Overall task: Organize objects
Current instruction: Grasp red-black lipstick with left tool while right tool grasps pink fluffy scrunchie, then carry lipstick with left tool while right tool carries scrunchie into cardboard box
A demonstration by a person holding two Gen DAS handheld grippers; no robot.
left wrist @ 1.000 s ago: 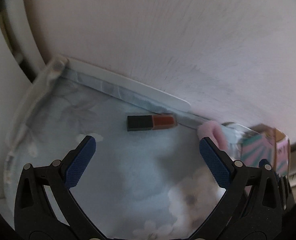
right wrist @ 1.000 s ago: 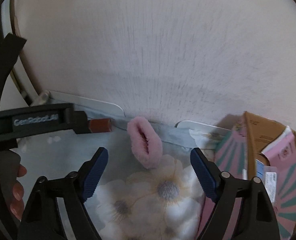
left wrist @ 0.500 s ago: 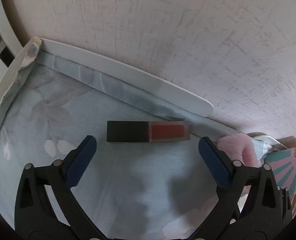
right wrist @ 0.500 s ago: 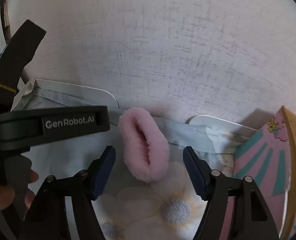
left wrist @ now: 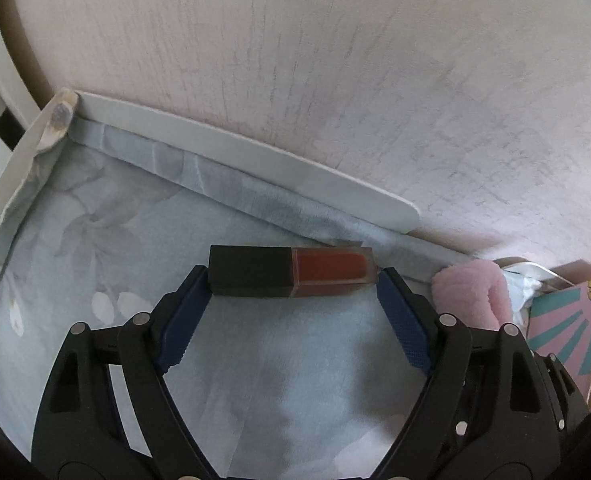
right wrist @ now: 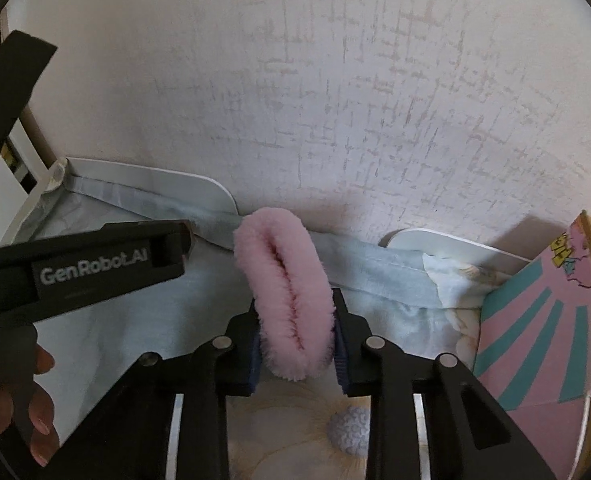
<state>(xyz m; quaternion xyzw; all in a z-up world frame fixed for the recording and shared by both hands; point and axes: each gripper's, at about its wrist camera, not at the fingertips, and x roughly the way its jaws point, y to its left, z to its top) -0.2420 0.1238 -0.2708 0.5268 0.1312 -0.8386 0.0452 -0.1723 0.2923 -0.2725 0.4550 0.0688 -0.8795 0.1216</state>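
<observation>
While the left claw (left wrist: 293, 286) brackets a lip gloss tube (left wrist: 291, 276) end to end on the floral sheet (left wrist: 95, 240), pads apparently touching both ends, its grip looks closed. Right claw (right wrist: 295, 344): clamped on a pink fluffy scrunchie (right wrist: 289, 300), beside a pink-and-teal carton (right wrist: 535, 340).

— Room ahead? 
— Barely: wall (left wrist: 335, 100) and white rail (left wrist: 235, 148) close the back. 
— Right side? 
— Pink carton (right wrist: 535, 340) blocks it; open cloth (left wrist: 95, 260) on the left.
</observation>
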